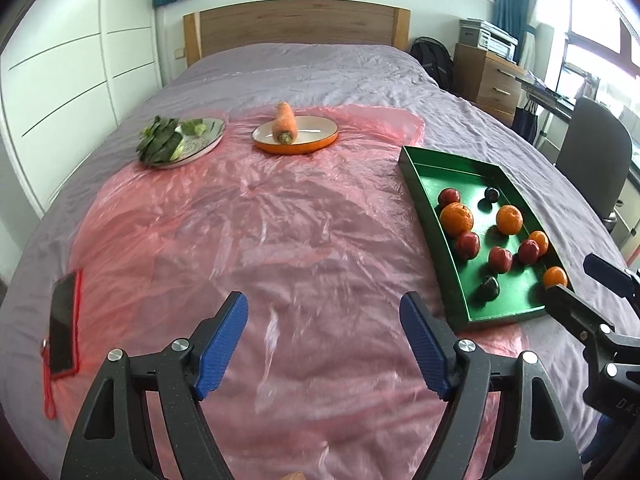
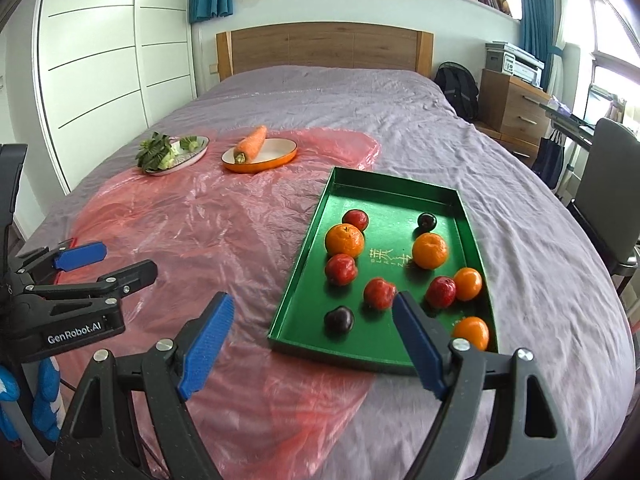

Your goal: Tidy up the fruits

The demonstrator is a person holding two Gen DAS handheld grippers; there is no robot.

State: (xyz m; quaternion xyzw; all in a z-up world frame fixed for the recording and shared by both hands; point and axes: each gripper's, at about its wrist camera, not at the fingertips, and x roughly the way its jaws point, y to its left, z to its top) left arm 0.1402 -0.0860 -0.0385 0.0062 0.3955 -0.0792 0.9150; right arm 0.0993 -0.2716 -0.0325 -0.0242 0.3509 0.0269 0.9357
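A green tray (image 2: pixel 400 192) (image 1: pixel 436 236) lies on the bed and holds several oranges (image 2: pixel 344 240), several red fruits (image 2: pixel 340 269) and two dark plums (image 2: pixel 339 319). My right gripper (image 2: pixel 312 312) is open and empty, hovering over the tray's near edge. My left gripper (image 1: pixel 324 312) is open and empty over the pink plastic sheet (image 1: pixel 256 220), left of the tray. The right gripper also shows at the right edge of the left wrist view (image 1: pixel 584 276). The left gripper shows at the left of the right wrist view (image 2: pixel 108 260).
An orange dish (image 2: pixel 260 156) with a carrot (image 2: pixel 251 144) and a plate of leafy greens (image 2: pixel 172 152) sit further back. A phone (image 1: pixel 64 324) lies at the left bed edge. A chair (image 2: pixel 612 176) and drawers (image 2: pixel 512 104) stand to the right.
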